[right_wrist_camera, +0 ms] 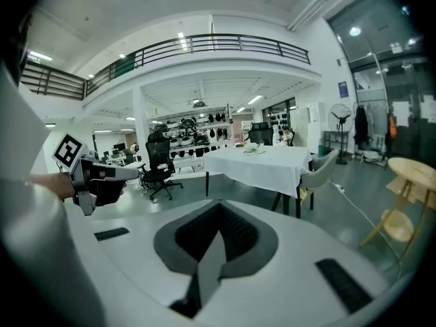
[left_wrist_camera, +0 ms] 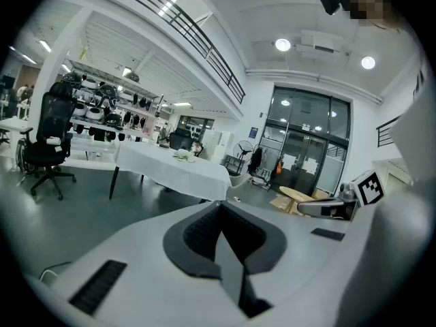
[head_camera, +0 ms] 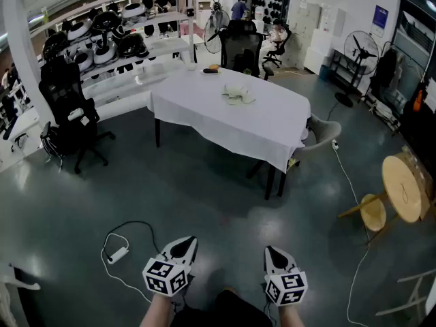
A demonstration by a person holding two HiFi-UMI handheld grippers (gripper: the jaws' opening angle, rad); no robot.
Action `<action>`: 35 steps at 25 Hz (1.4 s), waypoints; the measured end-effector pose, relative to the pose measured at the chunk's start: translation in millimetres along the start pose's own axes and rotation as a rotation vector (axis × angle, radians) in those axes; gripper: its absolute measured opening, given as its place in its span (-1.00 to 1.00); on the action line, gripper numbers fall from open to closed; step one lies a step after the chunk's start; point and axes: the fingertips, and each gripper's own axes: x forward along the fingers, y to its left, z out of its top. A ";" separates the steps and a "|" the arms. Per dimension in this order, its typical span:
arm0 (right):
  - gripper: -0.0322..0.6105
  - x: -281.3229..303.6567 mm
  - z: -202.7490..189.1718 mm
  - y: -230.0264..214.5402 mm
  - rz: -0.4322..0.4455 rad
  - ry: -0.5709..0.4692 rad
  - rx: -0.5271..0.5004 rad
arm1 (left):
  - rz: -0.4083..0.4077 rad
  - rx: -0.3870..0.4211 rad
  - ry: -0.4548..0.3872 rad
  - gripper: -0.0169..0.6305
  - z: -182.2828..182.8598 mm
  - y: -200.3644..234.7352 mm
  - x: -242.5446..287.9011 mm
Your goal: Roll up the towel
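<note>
A crumpled pale towel (head_camera: 238,94) lies on a table with a white cloth (head_camera: 204,114), far ahead of me across the floor. It shows small in the left gripper view as the towel (left_wrist_camera: 182,155) and in the right gripper view as the towel (right_wrist_camera: 255,148). My left gripper (head_camera: 189,242) and right gripper (head_camera: 272,251) hang low at the bottom of the head view, over the dark floor, both shut and empty. Each gripper view shows its jaws pressed together with nothing between them, left gripper (left_wrist_camera: 219,218), right gripper (right_wrist_camera: 219,218).
A black office chair (head_camera: 68,118) stands left of the table, a grey chair (head_camera: 325,133) at its right end. A white power strip with cable (head_camera: 117,254) lies on the floor near my left gripper. Round wooden tables (head_camera: 402,186) stand at right. Shelves with helmets (head_camera: 116,36) line the back.
</note>
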 end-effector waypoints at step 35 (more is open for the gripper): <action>0.17 -101.7 -46.4 76.1 -0.121 -0.078 0.034 | 0.015 -0.004 -0.043 0.19 -35.9 22.8 -148.4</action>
